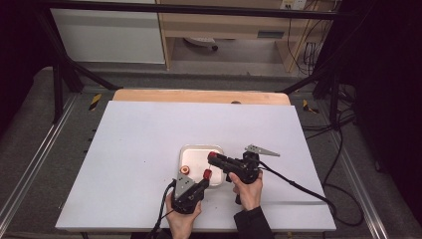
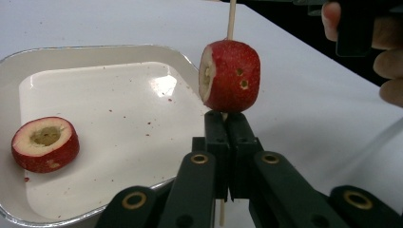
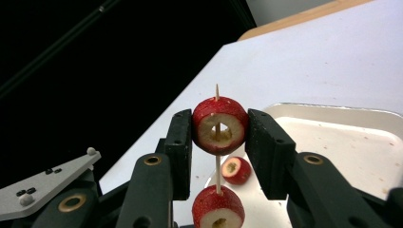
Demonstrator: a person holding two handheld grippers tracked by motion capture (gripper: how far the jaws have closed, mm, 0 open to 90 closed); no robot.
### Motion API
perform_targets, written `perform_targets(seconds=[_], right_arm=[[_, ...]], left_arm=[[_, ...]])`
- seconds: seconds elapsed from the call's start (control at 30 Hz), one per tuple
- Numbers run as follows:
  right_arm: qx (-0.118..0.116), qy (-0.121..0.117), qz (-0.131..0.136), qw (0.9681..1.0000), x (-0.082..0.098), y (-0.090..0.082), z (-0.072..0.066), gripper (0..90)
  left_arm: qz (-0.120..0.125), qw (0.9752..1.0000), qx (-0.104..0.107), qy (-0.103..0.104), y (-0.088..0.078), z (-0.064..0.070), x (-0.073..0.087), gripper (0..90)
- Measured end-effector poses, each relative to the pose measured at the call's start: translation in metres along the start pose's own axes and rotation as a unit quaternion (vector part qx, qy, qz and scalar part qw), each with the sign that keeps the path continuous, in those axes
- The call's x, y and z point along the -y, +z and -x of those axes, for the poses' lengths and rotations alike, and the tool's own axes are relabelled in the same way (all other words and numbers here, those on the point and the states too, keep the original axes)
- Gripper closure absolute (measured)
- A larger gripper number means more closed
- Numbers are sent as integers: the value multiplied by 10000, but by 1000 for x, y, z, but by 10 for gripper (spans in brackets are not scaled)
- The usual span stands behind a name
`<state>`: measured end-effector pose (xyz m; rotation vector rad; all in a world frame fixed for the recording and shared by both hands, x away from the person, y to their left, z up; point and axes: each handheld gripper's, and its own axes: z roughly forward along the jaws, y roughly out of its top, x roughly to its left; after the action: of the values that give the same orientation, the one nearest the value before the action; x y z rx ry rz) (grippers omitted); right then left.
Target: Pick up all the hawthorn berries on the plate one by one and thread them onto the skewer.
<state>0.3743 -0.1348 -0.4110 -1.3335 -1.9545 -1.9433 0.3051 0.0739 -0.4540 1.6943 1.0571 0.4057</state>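
My left gripper [image 2: 228,116] is shut on a thin wooden skewer [image 2: 231,19] that stands upright. Just above its jaws sits a red cored fruit piece [image 2: 230,76], threaded on the stick. My right gripper [image 3: 219,128] is shut on a second red cored fruit piece [image 3: 219,124] higher on the same skewer [image 3: 217,171], whose tip pokes out on top. The lower piece [image 3: 217,209] shows beneath it. In the high view both grippers, left [image 1: 203,181] and right [image 1: 215,157], meet over the tray's [image 1: 191,149] front right corner.
A third fruit slice [image 2: 45,142] lies cut side up in the white foil-rimmed tray [image 2: 95,52], also seen from above as the slice [image 1: 185,169]. The tray rests on a white board [image 1: 149,129] over a wooden table. Cables trail off to the right.
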Motion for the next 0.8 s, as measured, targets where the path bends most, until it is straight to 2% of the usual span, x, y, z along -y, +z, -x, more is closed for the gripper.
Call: perform_targets(seconds=[0.1,0.17,0.2,0.23,0.27,0.3,0.33,0.4,0.47,0.5,0.53,0.57,0.6,0.67,0.7,0.73,0.77,0.8], right_arm=[[112,-27,-65,9999,0,-1,-1,635],[122,-150,-116,9997,1,-2,-1,635],[102,-188,-176,9996,1,-3,-1,636],[50,-227,-316,9992,0,-3,-1,635],[-243,-12,-393,9989,11,3,4,635],[-243,-12,-393,9989,11,3,4,635],[-221,-162,-227,9994,12,3,1,633],[-233,-209,-235,9992,13,5,-1,632],[-248,-167,-270,9992,13,9,0,628],[-233,-234,-223,9992,13,11,-1,622],[-184,-304,-206,9992,13,11,-1,583],[-103,-390,-192,9990,12,11,-2,481],[-81,-440,-122,9989,11,10,-3,445],[72,-701,23,9975,0,3,-4,309],[72,-701,23,9975,0,3,-4,309],[192,-802,-77,9966,-5,1,-3,250],[192,-802,-77,9966,-5,1,-3,250],[292,-886,-135,9956,-7,0,-1,219]], left_arm=[[-44,10000,-15,31,1,1,1,889],[-93,9999,117,73,2,0,2,889],[-29,9996,274,32,2,-1,2,889],[98,9995,314,-27,-2,-1,-4,890],[33,9993,361,-56,-2,-3,-7,890],[112,9996,234,77,-2,-2,-6,890],[107,9997,222,-11,-5,-3,-7,890],[-8,9999,164,40,-6,-7,-8,890],[2,9999,169,35,-7,-10,-8,889],[-7,9999,166,41,-6,-10,-9,889],[-49,9999,129,59,-6,-10,-9,888],[-104,9999,106,77,-5,-11,-9,888],[-151,9998,90,95,-4,-12,-8,888],[-183,9997,14,136,-6,-14,-7,887],[-189,9997,-4,148,-7,-15,-7,887],[-208,9997,-20,160,-9,-16,-7,886],[-224,9996,-38,185,-11,-18,-7,886],[-274,9994,-61,209,-13,-20,-7,886]])
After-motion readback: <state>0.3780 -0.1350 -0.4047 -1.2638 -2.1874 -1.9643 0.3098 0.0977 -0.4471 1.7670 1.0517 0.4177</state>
